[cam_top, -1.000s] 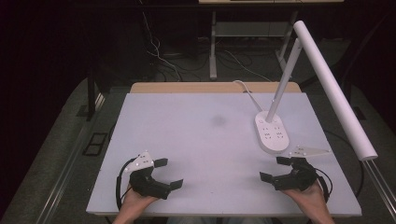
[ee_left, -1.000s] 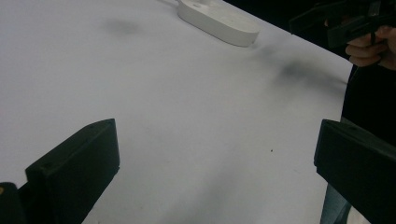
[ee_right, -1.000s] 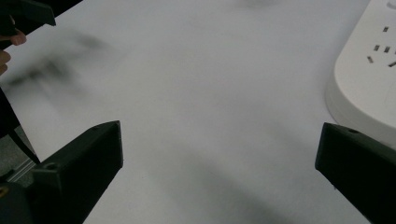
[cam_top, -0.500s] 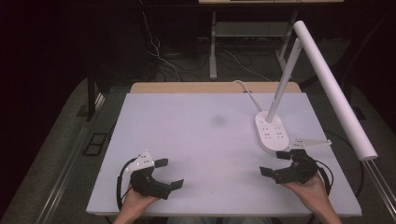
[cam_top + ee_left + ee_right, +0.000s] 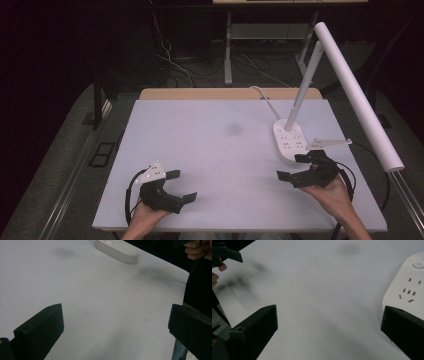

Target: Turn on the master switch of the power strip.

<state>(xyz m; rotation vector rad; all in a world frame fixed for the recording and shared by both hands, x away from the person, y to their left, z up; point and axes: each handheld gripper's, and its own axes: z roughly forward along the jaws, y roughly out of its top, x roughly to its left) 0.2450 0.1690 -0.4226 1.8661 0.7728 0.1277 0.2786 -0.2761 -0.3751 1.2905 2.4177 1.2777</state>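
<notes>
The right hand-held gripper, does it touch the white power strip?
Cannot tell. In the high view the right hand-held gripper overlaps the power strip's near end; in the right gripper view no gap or contact shows plainly.

A lab or test room set up for recording: a plain white rectangular tabletop stands on a grey carpeted floor in a dark room, with loose black cables trailing behind it, a metal-legged bench at the back, and a white oval power strip beside a long white tube lamp
</notes>
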